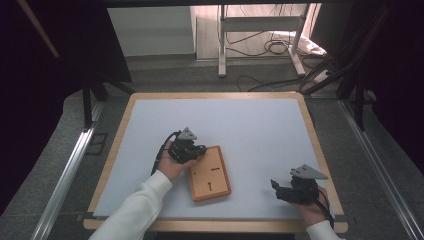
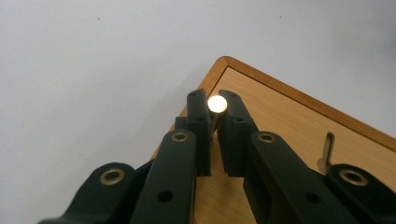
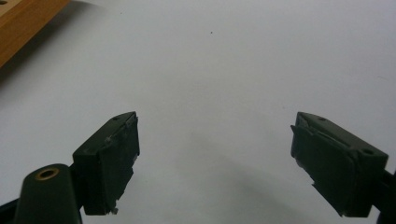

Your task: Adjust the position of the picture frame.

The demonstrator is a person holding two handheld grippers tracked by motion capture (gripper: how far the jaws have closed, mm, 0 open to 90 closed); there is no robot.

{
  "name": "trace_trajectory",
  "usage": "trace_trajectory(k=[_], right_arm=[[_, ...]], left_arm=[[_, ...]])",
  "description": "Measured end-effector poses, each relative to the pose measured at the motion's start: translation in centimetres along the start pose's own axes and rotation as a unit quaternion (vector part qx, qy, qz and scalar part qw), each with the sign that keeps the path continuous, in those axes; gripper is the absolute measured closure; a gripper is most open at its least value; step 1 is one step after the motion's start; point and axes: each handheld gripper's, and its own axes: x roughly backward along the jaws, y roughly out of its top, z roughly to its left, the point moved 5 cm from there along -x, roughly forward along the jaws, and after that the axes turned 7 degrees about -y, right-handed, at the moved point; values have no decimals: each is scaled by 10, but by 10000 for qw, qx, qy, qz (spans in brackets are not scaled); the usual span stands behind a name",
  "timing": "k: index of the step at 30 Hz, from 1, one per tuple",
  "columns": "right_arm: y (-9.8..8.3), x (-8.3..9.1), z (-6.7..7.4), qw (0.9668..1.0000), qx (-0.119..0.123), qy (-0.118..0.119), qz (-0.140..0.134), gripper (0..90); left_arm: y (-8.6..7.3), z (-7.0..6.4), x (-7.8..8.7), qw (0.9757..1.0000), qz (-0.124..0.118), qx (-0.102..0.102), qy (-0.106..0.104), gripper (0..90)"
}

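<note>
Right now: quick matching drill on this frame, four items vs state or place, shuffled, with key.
Items:
1. left gripper
2. right gripper
3. wooden board
4. round pale peg

States or places:
A. lies flat on the white mat, a slot cut in its face
B. jaws wide apart over bare mat
C. pinched between two black jaws at the board's corner
D. shut on a small round part

Pairs: 1-D, 2-B, 3-A, 4-C
</note>
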Motion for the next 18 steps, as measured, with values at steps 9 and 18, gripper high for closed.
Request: trace_trajectory(k=[9,18], right_arm=[[-1,0,0,10000,-2,8,13,155],[-1,-1,1,10000,26,19,35,155]], left_arm=[[-4,11,-17,9998,167,48,-111,845],[0,11,-22,9996,194,-14,-201,844]])
